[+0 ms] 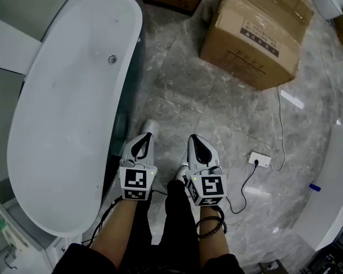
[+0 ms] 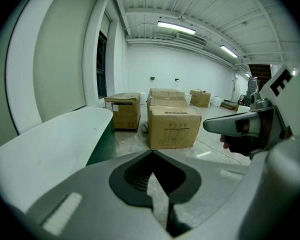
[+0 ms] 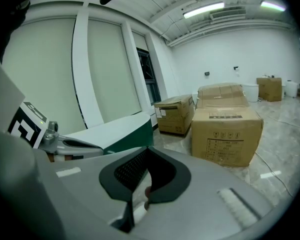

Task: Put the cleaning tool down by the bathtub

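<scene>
Left gripper and right gripper: both clenched, empty. Bathtub beside left gripper; cardboard box ahead; cable across the floor.

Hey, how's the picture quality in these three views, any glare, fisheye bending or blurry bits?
Head view: even light, a bright streak, likely glare, on the glossy marble floor, bathtub sharp. Left gripper view: strong fisheye, dark rounded corners, ceiling tube light blown out, the near left gripper soft. Right gripper view: same bending and vignette, cardboard box in focus.
</scene>
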Available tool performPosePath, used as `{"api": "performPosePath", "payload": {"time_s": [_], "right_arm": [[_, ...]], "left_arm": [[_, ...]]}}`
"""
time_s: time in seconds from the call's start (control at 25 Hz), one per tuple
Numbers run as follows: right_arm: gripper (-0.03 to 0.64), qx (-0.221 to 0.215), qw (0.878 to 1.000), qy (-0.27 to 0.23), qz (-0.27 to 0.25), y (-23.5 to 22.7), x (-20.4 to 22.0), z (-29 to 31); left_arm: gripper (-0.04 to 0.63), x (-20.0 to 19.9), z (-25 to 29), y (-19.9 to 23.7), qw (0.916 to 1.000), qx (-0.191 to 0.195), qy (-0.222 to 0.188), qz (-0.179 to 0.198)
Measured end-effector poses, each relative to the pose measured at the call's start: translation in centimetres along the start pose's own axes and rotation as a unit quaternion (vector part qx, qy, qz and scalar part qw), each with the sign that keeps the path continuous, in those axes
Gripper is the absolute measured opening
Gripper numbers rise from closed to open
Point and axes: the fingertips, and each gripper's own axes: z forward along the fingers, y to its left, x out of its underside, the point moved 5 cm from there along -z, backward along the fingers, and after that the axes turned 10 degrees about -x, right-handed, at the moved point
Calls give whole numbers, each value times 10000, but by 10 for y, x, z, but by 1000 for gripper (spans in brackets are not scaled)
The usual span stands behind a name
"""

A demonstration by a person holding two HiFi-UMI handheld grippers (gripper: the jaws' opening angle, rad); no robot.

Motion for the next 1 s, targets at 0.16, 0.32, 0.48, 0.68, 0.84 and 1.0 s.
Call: {"api": "performPosePath", "payload": {"time_s": [0.16, 0.32, 0.48, 0.68, 0.84, 1.0], "right_arm": [[22, 84, 9999, -73, 29, 4, -19, -15], [21, 209, 9994, -232, 134, 2, -35, -32], [21, 215, 9994, -270, 41, 6, -51, -46], [21, 220, 9986, -475, -100, 14, -87, -65], [21, 298, 9969, -705, -196, 13, -118, -84], [22, 260, 9964, -773, -242, 14, -140, -97]], "left_arm": [[0, -10, -20, 6, 9999, -113, 43, -111], [0, -26, -38, 2, 9999, -136, -24, -50], [0, -48, -53, -1, 9997, -132, -176, -55], [0, -82, -70, 1, 9991, -182, -381, -95], [0, -106, -83, 3, 9983, -215, -467, -261], [0, -121, -96, 1, 9981, -240, -546, -155]]}}
